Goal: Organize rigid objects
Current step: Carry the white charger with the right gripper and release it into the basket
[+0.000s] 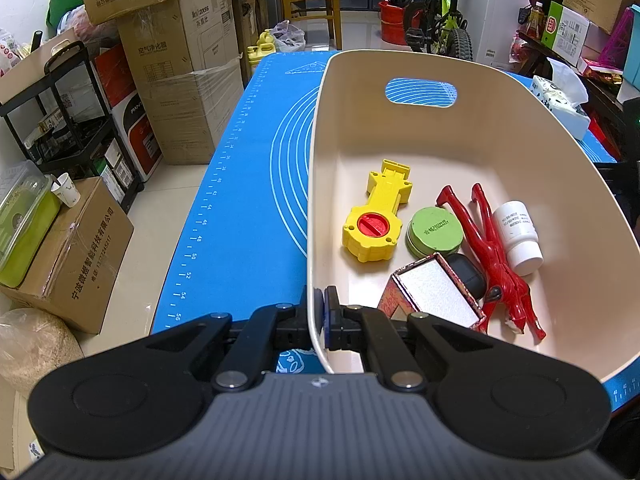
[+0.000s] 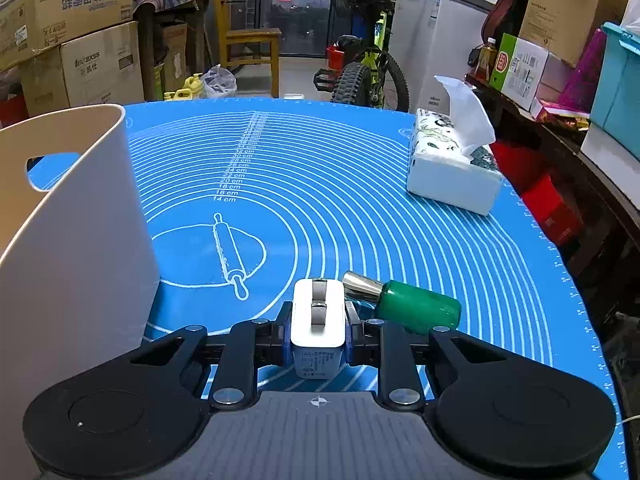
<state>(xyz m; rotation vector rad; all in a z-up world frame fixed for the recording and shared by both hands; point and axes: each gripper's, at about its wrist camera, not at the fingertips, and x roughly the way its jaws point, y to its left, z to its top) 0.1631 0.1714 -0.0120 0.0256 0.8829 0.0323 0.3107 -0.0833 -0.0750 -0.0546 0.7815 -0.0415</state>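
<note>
White charger block (image 2: 318, 322), prongs apparently folded flat, sits clamped in right tool (image 2: 318, 326).

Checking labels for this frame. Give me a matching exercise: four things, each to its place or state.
Things:
1. white charger
2. green bottle
3. yellow toy
4. tissue box

Places:
A. lying in the bin
B. lying on the mat, just right of the right gripper
C. between the right gripper's pads
D. far right of the mat, upright

Pairs: 1-C, 2-B, 3-A, 4-D
</note>
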